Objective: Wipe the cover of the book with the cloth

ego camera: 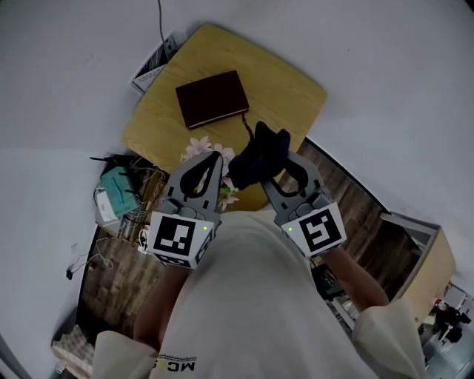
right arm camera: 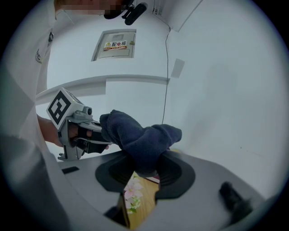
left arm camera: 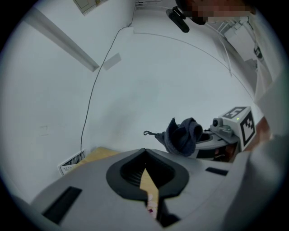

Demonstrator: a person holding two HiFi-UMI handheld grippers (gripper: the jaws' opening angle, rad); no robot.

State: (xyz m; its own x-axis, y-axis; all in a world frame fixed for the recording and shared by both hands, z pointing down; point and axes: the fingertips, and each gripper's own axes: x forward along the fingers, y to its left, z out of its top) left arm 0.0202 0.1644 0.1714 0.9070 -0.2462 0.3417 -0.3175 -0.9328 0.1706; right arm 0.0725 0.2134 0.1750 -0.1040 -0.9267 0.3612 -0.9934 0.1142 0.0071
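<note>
1. The cloth (ego camera: 259,154) is a dark navy, thick, soft piece. It is bunched in the clenched jaws of the right gripper (ego camera: 261,172) and held up above the near edge of the desk (ego camera: 289,85). It looks light and limp, so it should fold and drag as it is pressed. Only a small wad is pinched, and the loose lobes stick out past the jaw tips, so these would be the first part to meet the cover.
2. The book (ego camera: 212,98) is a dark maroon hardback. It lies flat and closed on the far left part of the desk, well apart from the cloth. Its cover looks smooth and stiff. The book is probably light enough to slide under a sideways stroke, so pressing on a corner or edge would likely be needed to keep it still.
3. The left gripper (ego camera: 216,155) has its jaws closed on nothing. It sits just left of the cloth, free to steady the book.
4. Pink flowers (ego camera: 209,150) lie at the near edge of the desk, under both grippers and on the path to the book.
5. A white ribbed object (ego camera: 152,63) sits past the far left corner of the desk, and a cable (ego camera: 159,18) runs beyond it. Both are clear of the book.
6. A wire basket (ego camera: 137,196) holding a teal item (ego camera: 118,189) stands lower, left of the desk and out of the way.
</note>
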